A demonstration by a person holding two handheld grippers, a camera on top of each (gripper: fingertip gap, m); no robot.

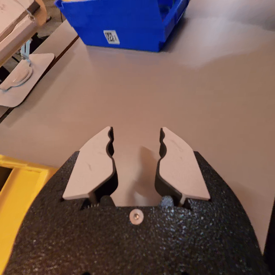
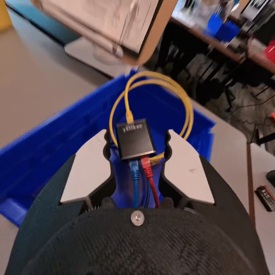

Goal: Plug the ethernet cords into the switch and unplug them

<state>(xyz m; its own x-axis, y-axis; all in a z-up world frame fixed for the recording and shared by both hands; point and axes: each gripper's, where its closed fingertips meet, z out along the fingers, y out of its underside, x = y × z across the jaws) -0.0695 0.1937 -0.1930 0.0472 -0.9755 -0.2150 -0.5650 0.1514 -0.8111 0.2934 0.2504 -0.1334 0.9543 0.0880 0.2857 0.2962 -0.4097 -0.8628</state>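
Observation:
A small black switch (image 2: 135, 139) lies inside a blue bin (image 2: 59, 134). A yellow cord (image 2: 178, 92) is plugged into its far side and loops around it; its other plug (image 2: 157, 158) lies loose by the near right corner. A blue cord (image 2: 135, 171) and a red cord (image 2: 148, 169) are plugged into the near side. My right gripper (image 2: 137, 131) is open above the bin, its fingers on either side of the switch, not touching it. My left gripper (image 1: 136, 129) is open and empty over the bare grey table (image 1: 148, 89), with the blue bin (image 1: 119, 22) farther ahead.
A yellow bin (image 1: 19, 193) sits at the left gripper's near left. A monitor on a flat stand (image 2: 89, 49) stands behind the blue bin, and its stand (image 1: 25, 74) shows at the left. A small black object (image 2: 264, 199) lies on the table at right. The table edge (image 2: 223, 119) drops off beyond.

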